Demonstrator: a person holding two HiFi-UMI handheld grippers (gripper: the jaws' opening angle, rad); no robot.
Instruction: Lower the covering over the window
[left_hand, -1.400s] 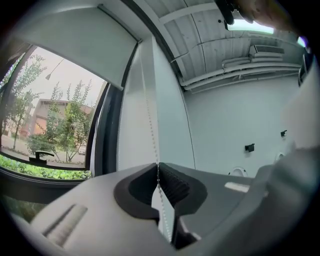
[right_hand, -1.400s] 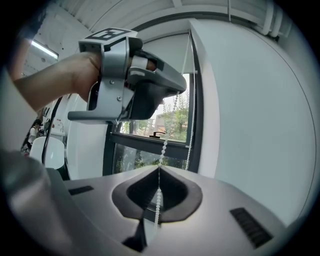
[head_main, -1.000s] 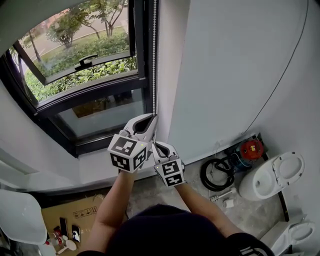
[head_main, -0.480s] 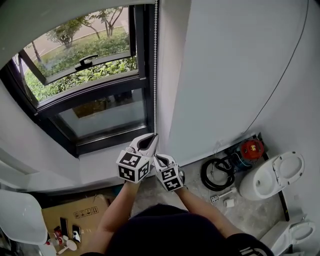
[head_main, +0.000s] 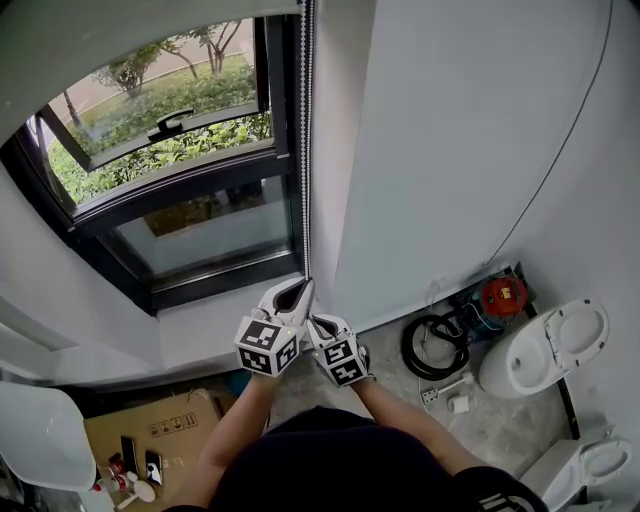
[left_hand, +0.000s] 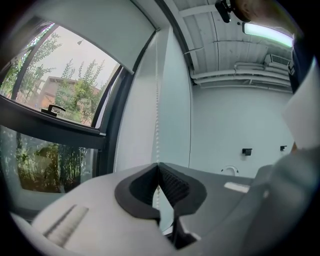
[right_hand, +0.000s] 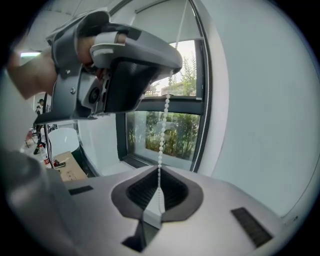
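Roller blind (left_hand: 100, 30) covers only the top of the window (head_main: 190, 140), and its bead chain (head_main: 307, 150) is held by both claws. The left claw (left_hand: 159, 167) is pressed together on the chain, which comes up from between its ribbed pads (left_hand: 172, 185) and runs up along the dark window frame. The right claw (right_hand: 159, 175) sits just below the left one. It also pinches the chain, which rises from its closed jaws to the underside of the left claw. Both are in front of the pale sill (head_main: 200, 325), beside the white wall (head_main: 450, 150). On the floor to the right are a coiled black hose (head_main: 432, 350), a red device (head_main: 503, 298) and a white toilet (head_main: 545, 350). A cardboard box (head_main: 150, 430) lies to the left.
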